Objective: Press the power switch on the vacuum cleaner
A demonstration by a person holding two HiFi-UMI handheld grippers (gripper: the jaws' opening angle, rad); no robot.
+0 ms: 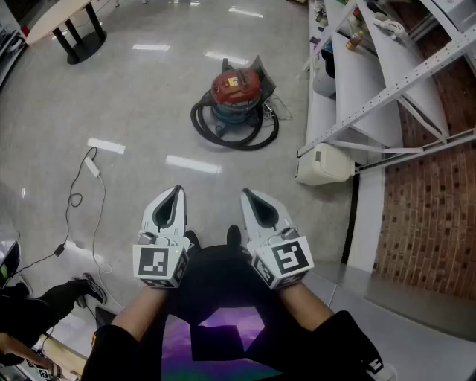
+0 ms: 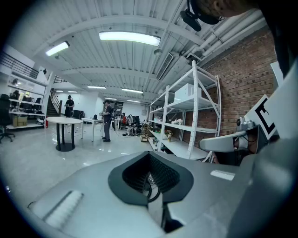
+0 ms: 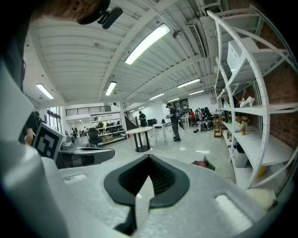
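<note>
I see one vacuum cleaner (image 1: 236, 95) far | open floor (image 1: 149, 111) between, shelves (image 1: 355, 82) at right edge | left gripper (image 1: 176, 190), right gripper (image 1: 246, 194) both pressed together

- vacuum cleaner (image 1: 236, 93), upper centre of head view: too small to make out any switch; base hidden by the coiled hose (image 1: 212, 132).
- left gripper view: left gripper (image 2: 149, 155) blocks the lower centre; only dark curved lines show through its slit, can't tell what.
- right gripper view: right gripper (image 3: 149, 158) covers most of the vacuum cleaner; just a red-and-dark bit shows at centre right.
- round table (image 1: 67, 18): cut off by the upper left edge.
- shelf rack (image 1: 372, 82): cut off at the top and right; items on it too small to name.
- person (image 1: 44, 301), lower left: only a leg and shoe in frame.
- distant people (image 2: 107, 122): too small for detail.
</note>
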